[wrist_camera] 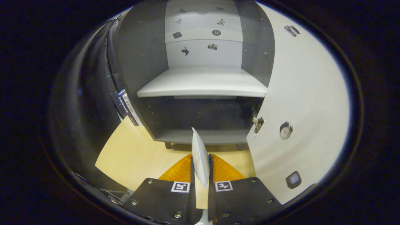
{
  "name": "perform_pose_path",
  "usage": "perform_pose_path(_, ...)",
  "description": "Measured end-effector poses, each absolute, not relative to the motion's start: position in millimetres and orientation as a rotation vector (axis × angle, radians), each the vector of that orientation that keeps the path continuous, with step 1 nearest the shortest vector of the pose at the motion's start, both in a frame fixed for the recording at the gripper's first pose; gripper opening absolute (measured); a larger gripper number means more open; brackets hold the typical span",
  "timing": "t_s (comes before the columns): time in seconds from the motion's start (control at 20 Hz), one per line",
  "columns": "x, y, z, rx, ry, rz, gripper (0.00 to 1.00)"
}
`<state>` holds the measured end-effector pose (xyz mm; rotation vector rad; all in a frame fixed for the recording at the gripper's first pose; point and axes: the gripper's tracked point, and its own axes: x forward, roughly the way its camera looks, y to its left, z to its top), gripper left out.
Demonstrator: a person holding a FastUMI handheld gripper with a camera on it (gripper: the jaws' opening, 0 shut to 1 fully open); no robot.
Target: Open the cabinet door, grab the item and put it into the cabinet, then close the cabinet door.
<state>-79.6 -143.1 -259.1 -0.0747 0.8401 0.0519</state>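
Note:
My gripper (200, 161) is shut on a thin white packet (199, 153), which stands edge-on between the two orange fingers (178, 170) and pokes up beyond their tips. Straight ahead stands the dark grey cabinet (134, 62), its front open. A white shelf (203, 84) splits it into an upper bay with a pale back wall and a dark lower bay (200, 115). The packet's top edge lines up with the lower bay's floor (175, 136). The white cabinet door (306, 103) is swung out to the right, showing a hinge (258, 123) and a round fitting (285, 130).
The cabinet stands on short feet on a light wooden tabletop (134, 156). Small dark stickers dot the cabinet's back wall. A blue and white labelled strip (126, 106) sits by the cabinet's left side, against black cloth.

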Motion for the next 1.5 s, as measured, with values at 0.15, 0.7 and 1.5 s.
perform_pose_path(0.15,-52,-144,-217,-0.069,0.783,0.051,0.15)
perform_pose_path(0.7,62,-133,-178,-0.044,0.745,0.059,0.15)
perform_pose_path(1.5,116,-138,-223,-0.006,0.966,0.024,0.21)
